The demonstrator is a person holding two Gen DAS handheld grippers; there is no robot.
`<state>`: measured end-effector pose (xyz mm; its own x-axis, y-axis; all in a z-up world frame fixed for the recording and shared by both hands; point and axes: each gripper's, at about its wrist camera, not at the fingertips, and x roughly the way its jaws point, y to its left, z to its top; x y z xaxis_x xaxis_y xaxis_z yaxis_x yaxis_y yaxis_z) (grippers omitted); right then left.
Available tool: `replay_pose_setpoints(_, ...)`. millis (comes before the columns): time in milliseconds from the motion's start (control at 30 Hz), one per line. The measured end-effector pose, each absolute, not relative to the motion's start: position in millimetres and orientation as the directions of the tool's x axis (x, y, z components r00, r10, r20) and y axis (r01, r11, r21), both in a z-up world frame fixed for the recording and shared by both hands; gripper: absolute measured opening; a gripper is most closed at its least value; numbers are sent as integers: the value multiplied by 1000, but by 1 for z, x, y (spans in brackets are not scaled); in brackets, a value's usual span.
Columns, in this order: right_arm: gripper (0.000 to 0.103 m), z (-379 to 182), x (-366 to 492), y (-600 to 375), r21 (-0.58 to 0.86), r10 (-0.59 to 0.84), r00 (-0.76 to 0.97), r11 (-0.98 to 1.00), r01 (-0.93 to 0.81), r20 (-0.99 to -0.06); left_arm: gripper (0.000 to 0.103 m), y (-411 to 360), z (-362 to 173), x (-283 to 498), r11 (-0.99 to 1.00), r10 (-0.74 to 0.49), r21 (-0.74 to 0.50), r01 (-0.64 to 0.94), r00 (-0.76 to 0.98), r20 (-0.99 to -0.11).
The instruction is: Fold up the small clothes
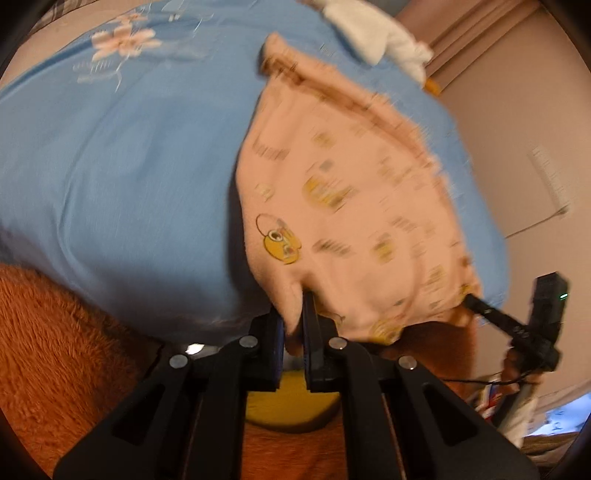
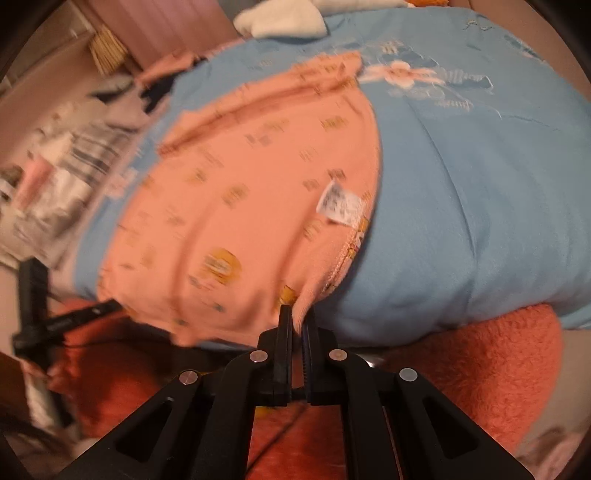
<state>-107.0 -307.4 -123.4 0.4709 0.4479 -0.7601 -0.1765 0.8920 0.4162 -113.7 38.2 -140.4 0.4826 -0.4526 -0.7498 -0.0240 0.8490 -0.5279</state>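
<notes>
Both hand-held grippers pinch the near edge of a pink printed garment lying on a blue bedsheet.

Left wrist view: the left hand-held gripper [image 1: 293, 325] has its jaws pressed together on a fold of the pink garment [image 1: 347, 206] at its near hem. The garment spreads away from the jaws over the blue bedsheet [image 1: 122, 166], which carries a flower print; an orange fleece blanket [image 1: 55, 332] lies below it and white cloth [image 1: 373, 33] sits at the far edge. Right wrist view: the right hand-held gripper [image 2: 297, 325] is likewise clamped on the garment's [image 2: 240, 192] near edge, beside a seam. A white care label [image 2: 340, 205] shows on the fabric. Both views are motion-blurred.
</notes>
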Motion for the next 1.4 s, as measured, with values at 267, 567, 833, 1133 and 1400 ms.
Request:
replay_pose_setpoints(267, 6, -80, -83, -317, 531, 559, 561, 814, -234, -611, 7, 48, -104, -87, 737, -568, -675, 19, 559, -604)
replay_pose_setpoints(567, 6, -83, -20, -328, 598, 541, 608, 791, -132, -581, 7, 66, -101, -30, 732, -509, -680, -38, 634, -583)
replay_pose_setpoints(833, 6, -118, 34, -330, 597, 492, 560, 802, 7, -667, 7, 67, -124, 25, 769, -454, -630, -106, 603, -656)
replay_pose_setpoints(1133, 6, -133, 62, -341, 653, 507, 556, 752, 87, -658, 8, 76, -139, 63, 730, -451, -657, -190, 588, -671)
replay_pose_setpoints(1400, 6, -131, 75, -346, 667, 484, 593, 735, 125, -644, 11, 79, -138, 80, 703, -452, -677, -218, 599, -661)
